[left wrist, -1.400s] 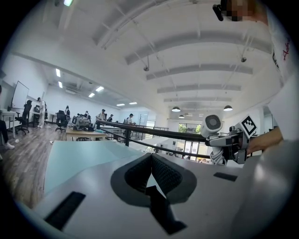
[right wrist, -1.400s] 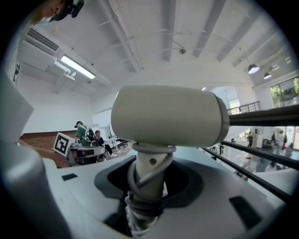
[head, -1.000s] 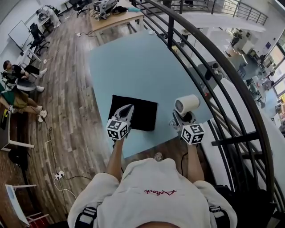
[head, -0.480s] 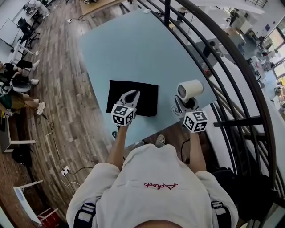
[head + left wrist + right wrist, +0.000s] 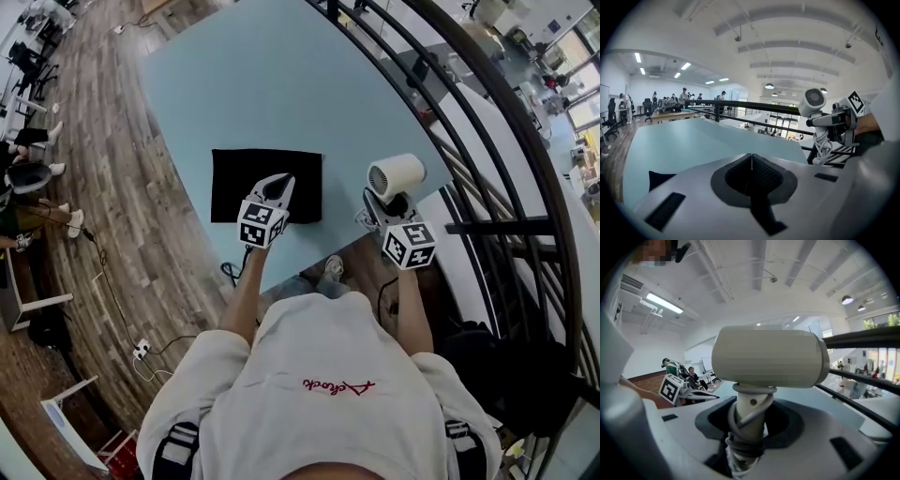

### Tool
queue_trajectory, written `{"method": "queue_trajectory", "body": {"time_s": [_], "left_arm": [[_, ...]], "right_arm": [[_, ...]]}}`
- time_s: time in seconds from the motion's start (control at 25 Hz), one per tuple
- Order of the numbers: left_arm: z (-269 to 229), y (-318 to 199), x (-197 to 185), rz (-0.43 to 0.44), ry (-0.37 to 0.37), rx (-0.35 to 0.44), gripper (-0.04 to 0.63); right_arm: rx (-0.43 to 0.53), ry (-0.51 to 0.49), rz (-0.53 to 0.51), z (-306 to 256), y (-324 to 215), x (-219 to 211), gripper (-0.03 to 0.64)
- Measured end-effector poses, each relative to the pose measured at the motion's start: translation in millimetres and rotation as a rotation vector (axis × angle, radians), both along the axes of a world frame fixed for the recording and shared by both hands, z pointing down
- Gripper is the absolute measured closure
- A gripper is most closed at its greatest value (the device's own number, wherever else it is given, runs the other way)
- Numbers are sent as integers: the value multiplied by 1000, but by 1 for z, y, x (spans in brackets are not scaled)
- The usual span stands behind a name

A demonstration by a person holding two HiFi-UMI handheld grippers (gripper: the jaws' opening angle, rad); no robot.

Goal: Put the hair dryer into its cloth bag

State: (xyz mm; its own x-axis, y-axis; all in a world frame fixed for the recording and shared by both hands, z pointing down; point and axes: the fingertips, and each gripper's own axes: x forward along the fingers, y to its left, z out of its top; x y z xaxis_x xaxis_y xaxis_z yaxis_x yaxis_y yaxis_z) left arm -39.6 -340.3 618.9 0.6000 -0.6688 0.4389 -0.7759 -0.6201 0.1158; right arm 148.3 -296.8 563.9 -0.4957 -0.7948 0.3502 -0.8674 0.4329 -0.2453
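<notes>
Jaws of the right gripper clamp the cord-wrapped handle of the seemingly rigid, top-heavy cream hair dryer, right of centre. The left gripper has its jaws closed and empty above the limp black cloth bag, likely best pinched at its hem.

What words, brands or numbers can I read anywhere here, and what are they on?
On the shirt: red cursive script, too small to read surely.
On the left tongs and right tongs: cubes with black-and-white squares, no letters.
On the hair dryer and cloth bag: no print visible.
</notes>
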Motion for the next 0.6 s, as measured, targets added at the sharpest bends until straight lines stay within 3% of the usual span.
{"method": "queue_trajectory", "body": {"time_s": [0.6], "left_arm": [[91, 15, 33, 63, -180, -161, 584]], "right_arm": [[-61, -19, 49, 31, 15, 30, 431]]}}
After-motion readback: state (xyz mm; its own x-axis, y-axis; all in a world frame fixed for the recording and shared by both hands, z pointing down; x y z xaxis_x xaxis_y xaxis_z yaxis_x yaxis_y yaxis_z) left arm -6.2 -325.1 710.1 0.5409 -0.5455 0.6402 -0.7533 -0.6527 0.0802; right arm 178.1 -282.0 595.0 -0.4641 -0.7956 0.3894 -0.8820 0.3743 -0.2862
